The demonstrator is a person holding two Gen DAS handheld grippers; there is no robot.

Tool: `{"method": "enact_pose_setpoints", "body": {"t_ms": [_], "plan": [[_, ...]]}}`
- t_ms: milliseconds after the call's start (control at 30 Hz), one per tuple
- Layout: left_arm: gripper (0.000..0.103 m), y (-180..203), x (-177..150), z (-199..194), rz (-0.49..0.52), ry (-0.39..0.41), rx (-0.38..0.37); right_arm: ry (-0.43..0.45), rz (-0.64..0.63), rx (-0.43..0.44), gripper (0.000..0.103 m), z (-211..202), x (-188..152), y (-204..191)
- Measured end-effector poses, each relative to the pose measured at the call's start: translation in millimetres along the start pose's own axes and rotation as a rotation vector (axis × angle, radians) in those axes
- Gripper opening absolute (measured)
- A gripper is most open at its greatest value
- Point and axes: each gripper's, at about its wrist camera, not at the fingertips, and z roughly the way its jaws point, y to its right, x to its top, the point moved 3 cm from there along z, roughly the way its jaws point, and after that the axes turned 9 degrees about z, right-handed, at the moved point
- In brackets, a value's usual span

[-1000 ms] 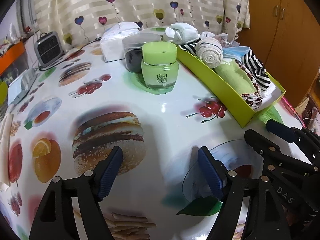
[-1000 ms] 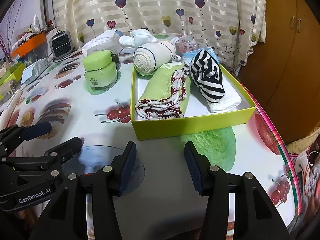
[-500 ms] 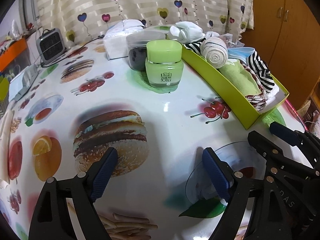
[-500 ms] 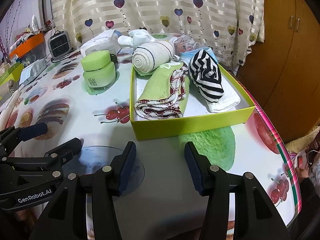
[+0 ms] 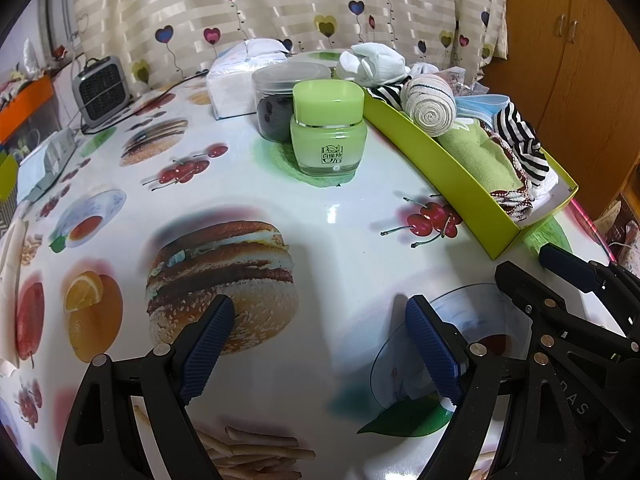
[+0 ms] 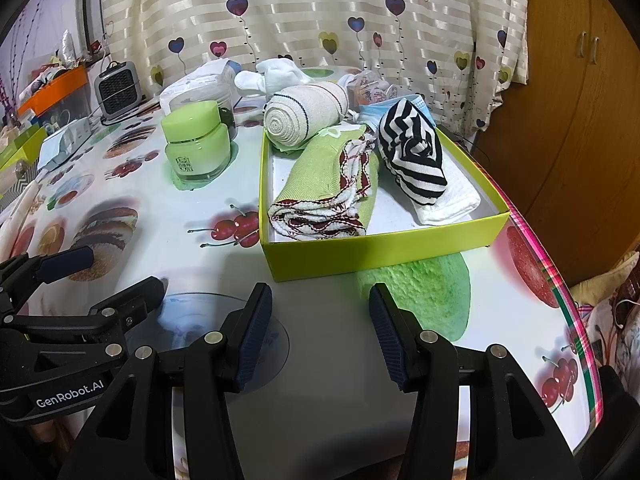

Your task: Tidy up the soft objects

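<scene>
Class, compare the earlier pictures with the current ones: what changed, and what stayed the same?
The left gripper spread its jaws wider, with nothing between them. The right gripper stayed open and empty. The cloths in the green box and the green jar kept their places.

The one clear change is in the left gripper [image 5: 320, 320]: its jaws stand wider apart than a second ago. The left blue-padded fingertip [image 5: 208, 336] has slid outward across the printed hamburger picture [image 5: 222, 276] on the glossy fruit-and-food patterned counter [image 5: 344, 208], from over the bun's lower right edge toward its lower middle. Most of that widening came in the first half of the second. Nothing lies between the pads. The left wrist view itself has also shifted slightly, with the far things sitting a little lower in it.
</scene>
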Motion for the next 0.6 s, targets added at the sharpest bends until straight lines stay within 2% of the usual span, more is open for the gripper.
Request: {"method": "enact_pose_setpoints", "body": {"t_ms": [600], "plan": [[0.09, -0.3, -0.1, 0.2, 0.0, -0.001, -0.001, 0.0, 0.0, 0.0, 0.052, 0.1, -0.3, -0.4]]}}
